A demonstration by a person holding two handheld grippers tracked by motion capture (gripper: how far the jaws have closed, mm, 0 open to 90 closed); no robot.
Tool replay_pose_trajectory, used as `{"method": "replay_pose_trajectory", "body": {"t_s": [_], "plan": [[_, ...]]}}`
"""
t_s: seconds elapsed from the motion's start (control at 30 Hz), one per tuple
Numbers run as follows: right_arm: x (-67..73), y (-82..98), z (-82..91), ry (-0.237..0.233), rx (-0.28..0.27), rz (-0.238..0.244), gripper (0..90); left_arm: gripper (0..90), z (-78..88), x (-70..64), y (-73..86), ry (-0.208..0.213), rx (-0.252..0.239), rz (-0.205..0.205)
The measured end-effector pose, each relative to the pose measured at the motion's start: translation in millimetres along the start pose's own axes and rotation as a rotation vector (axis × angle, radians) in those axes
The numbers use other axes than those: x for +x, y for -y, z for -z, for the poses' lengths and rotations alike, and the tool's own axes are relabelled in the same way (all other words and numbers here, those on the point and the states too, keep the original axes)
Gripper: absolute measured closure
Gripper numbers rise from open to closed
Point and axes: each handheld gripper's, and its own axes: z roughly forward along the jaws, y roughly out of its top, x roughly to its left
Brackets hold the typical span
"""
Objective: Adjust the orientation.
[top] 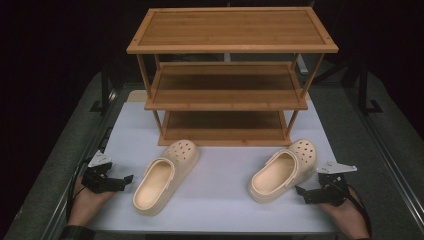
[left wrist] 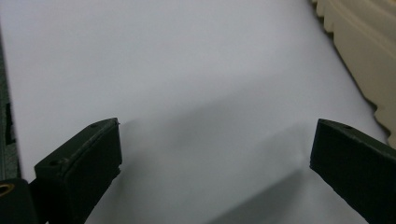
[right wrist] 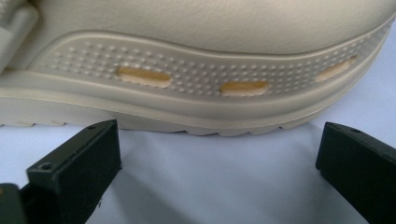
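Note:
Two cream clogs lie on the white table top [top: 220, 205] in front of a wooden three-shelf rack [top: 227, 80]. The left clog [top: 165, 175] has its toe toward the rack. My left gripper [top: 122, 181] rests low at its left, open and empty; in the left gripper view [left wrist: 215, 154] the clog's ribbed sole edge [left wrist: 369, 51] shows at the upper right. The right clog [top: 282, 170] lies just left of my right gripper [top: 301, 192]. In the right gripper view [right wrist: 217, 161] the jaws stand open, a short way from the clog's side [right wrist: 210, 70].
The rack's three shelves hold nothing. Black stands [top: 105, 92] rise at both sides of the table, and a metal rail [top: 395, 165] runs along the right. Dark floor surrounds the table.

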Motion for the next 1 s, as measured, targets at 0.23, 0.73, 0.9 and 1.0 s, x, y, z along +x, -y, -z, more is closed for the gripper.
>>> {"method": "replay_pose_trajectory", "body": {"t_s": [0.23, 0.73, 0.9, 1.0], "plan": [[-1.4, -1.6, 3.5, -0.005, 0.016, 0.000, 6.5, 1.5, -1.7, -2.3, -0.1, -0.012, 0.003, -0.014], [-32.9, -31.8, 48.2, 0.093, -0.085, -0.081, 89.9, 1.6, -1.9, -2.4, -0.1, -0.013, 0.004, -0.013], [-50.3, -56.1, 44.1, 0.078, -0.110, -0.094, 90.0, 1.6, -1.9, -2.2, -0.1, -0.012, 0.005, -0.011], [-56.2, -63.6, 39.7, 0.063, -0.108, -0.095, 90.0, 1.6, -1.9, -2.2, 0.0, -0.012, 0.004, -0.010]]}}
